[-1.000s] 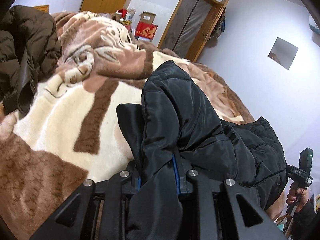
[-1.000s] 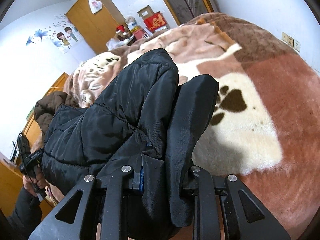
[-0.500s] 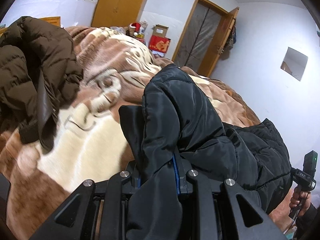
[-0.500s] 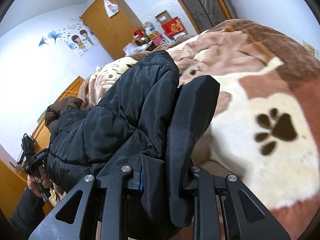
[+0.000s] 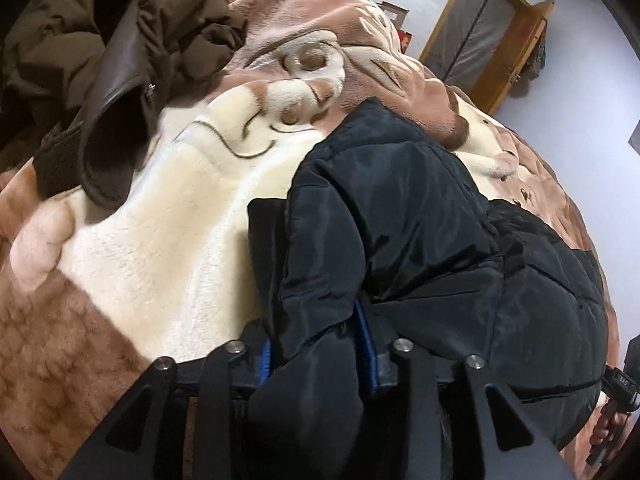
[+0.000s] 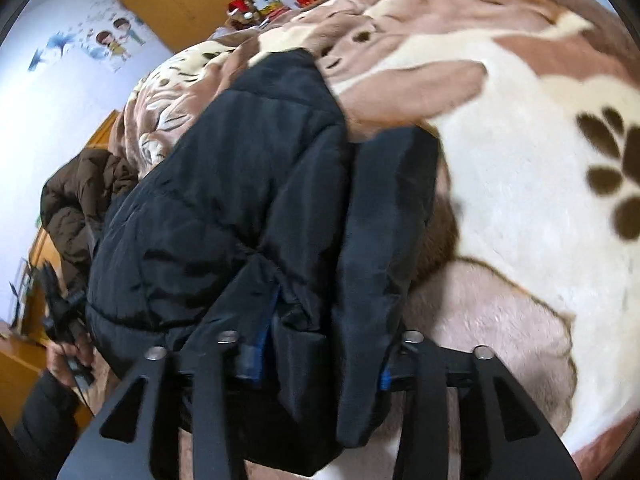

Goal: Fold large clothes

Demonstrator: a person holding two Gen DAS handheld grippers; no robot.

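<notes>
The left gripper [image 5: 320,344] angled down over the bed [image 5: 168,240], fingers clamped on the black jacket [image 5: 384,216]; the right gripper [image 6: 320,344] pinched the black jacket [image 6: 240,184] likewise; a brown coat [image 5: 112,52] lay near the bed's far edge.

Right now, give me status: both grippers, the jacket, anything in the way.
Left gripper and right gripper both shut on black jacket. Jacket bunched, held over blanket. Brown coat heaped ahead on the left.

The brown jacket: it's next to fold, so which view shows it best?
The left wrist view: the brown jacket fills the upper left, lying crumpled on the blanket, its collar and opening visible. The right wrist view shows only a small brown bulge behind the black jacket.
</notes>
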